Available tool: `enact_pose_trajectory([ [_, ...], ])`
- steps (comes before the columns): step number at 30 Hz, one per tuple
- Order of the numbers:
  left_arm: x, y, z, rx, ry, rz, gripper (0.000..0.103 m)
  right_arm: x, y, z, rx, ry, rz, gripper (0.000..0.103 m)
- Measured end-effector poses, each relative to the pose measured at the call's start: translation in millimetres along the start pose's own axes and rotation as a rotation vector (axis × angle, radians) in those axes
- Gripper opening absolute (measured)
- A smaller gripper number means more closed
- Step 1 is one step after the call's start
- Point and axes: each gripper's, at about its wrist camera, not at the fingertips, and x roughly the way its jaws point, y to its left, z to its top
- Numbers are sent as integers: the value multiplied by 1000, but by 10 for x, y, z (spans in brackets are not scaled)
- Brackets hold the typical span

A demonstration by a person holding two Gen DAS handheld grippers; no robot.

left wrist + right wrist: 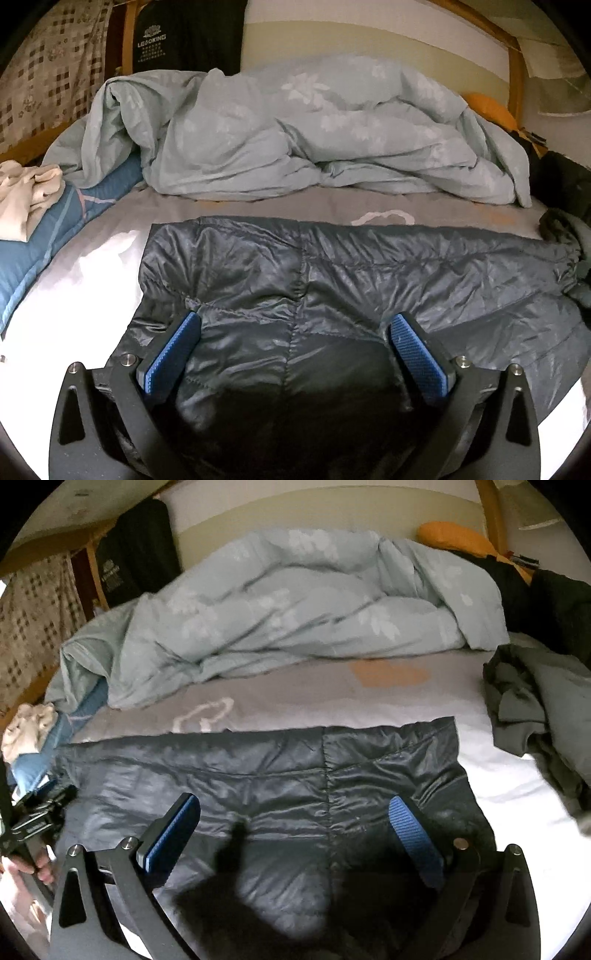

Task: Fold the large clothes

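A dark navy quilted puffer garment (pixel 303 288) lies spread flat across the grey bed sheet (pixel 110 236); it also shows in the right wrist view (pixel 295 775). My left gripper (pixel 295 325) is open, its blue pads (pixel 173 350) just above the garment's near left part, holding nothing. My right gripper (pixel 295 808) is open above the garment's near right part, holding nothing. The left gripper's body and the hand holding it show at the left edge of the right wrist view (pixel 33 827).
A crumpled pale blue duvet (pixel 295 136) is heaped at the back of the bed. A blue pillow (pixel 40 251) with a cream cloth (pixel 26 192) lies at the left. A dark grey-green garment (pixel 539 709) is bunched at the right. An orange cushion (pixel 454 539) lies at the back right.
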Motion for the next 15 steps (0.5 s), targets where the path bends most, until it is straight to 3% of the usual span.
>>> enact_pose_trajectory([
  [5,-139,10,39,-28,-41,-47,102,-240,99,7,-39,-40,4,102],
  [10,-351,-168,21,32,-114,-100,102,-278,309,-73,-90,11,29,102],
  [15,-664,-471,-26,106,-179,-228,102,-348,610,-204,-197,-3,52,102],
])
